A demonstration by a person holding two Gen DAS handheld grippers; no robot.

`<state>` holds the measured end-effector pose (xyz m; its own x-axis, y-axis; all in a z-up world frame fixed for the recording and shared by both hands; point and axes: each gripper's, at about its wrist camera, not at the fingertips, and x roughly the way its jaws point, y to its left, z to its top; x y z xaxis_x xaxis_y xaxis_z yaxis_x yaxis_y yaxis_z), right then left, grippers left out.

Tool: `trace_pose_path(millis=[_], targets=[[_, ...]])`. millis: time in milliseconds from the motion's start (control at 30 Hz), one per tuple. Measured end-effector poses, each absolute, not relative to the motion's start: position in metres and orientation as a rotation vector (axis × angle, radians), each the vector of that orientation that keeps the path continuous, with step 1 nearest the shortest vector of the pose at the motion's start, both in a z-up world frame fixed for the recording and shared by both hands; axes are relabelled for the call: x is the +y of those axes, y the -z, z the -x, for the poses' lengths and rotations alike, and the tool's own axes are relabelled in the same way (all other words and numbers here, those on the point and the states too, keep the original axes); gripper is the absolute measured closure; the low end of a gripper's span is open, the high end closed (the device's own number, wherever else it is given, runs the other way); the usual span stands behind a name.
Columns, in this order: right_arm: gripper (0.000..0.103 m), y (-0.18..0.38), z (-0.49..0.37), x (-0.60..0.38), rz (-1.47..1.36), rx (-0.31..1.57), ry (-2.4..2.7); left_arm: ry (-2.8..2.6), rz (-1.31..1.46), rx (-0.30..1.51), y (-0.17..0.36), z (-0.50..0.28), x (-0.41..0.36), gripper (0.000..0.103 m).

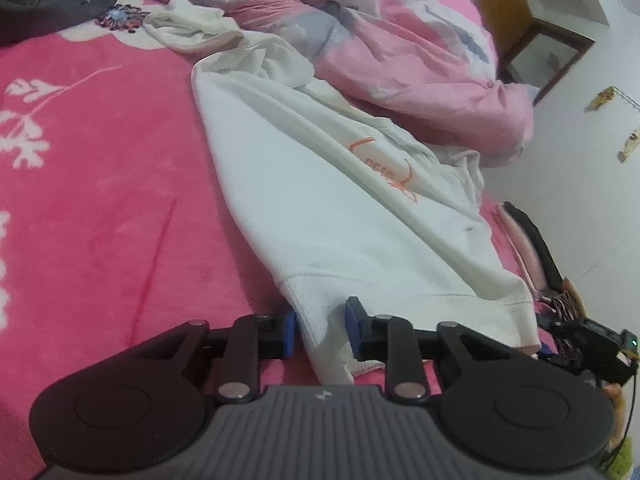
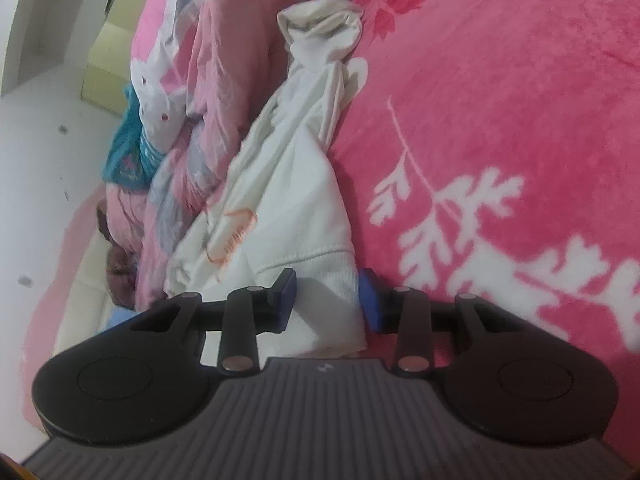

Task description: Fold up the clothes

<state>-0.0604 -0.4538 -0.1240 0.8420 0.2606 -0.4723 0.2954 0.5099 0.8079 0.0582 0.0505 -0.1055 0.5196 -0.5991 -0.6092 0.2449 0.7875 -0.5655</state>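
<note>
A white sweatshirt with an orange print lies stretched out on the pink flowered bed blanket. Its ribbed hem points toward me and its sleeve is bunched at the far end. My left gripper is open, and one corner of the hem hangs loosely between its blue pads. In the right wrist view the sweatshirt runs away from me. My right gripper is open around the other hem corner, with the fabric lying slack between its pads.
A crumpled pink and grey quilt lies along the sweatshirt's far side. Dark and blue clothes sit at the top left. A wooden nightstand stands by the white wall. A black device with a green light sits by the hem.
</note>
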Motion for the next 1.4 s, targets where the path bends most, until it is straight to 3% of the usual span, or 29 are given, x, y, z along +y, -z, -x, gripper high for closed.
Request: trace_pose_path(millis=[133, 300, 367, 400, 533, 800, 1000, 1133, 1167, 1233, 1400], targets=[[0.068, 0.119, 0.074, -0.464, -1.102, 0.517, 0.029, 0.523, 0.489, 0.908, 0.108, -0.059, 0.056, 0.078], [0.067, 0.134, 0.062, -0.462, -1.14, 0.606, 0.007, 0.503, 0.504, 0.917, 0.109, -0.061, 0.054, 0.08], [0.068, 0.136, 0.057, -0.455, -1.111, 0.629, -0.008, 0.482, 0.498, 0.924, 0.109, -0.062, 0.051, 0.084], [0.068, 0.134, 0.055, -0.453, -1.085, 0.632, -0.004, 0.469, 0.494, 0.928, 0.108, -0.063, 0.051, 0.091], [0.09, 0.12, 0.055, -0.453, -1.05, 0.593, -0.01, 0.449, 0.512, 0.941, 0.109, -0.066, 0.051, 0.094], [0.095, 0.084, 0.005, -0.413, -0.877, 0.576, -0.138, 0.427, 0.462, 0.924, 0.107, -0.061, 0.043, 0.094], [0.092, 0.091, -0.065, -0.363, -0.699, 0.646, -0.226, 0.41, 0.414, 0.919, 0.104, -0.06, 0.036, 0.094], [0.09, 0.08, -0.05, -0.385, -0.768, 0.563, -0.233, 0.414, 0.402, 0.913, 0.104, -0.06, 0.037, 0.094], [0.087, 0.076, -0.036, -0.396, -0.808, 0.531, -0.223, 0.418, 0.406, 0.913, 0.105, -0.06, 0.038, 0.094], [0.071, 0.072, -0.009, -0.418, -0.897, 0.487, -0.196, 0.426, 0.418, 0.912, 0.106, -0.06, 0.04, 0.094], [0.058, 0.093, 0.049, -0.435, -1.104, 0.545, -0.139, 0.444, 0.445, 0.905, 0.11, -0.06, 0.043, 0.094]])
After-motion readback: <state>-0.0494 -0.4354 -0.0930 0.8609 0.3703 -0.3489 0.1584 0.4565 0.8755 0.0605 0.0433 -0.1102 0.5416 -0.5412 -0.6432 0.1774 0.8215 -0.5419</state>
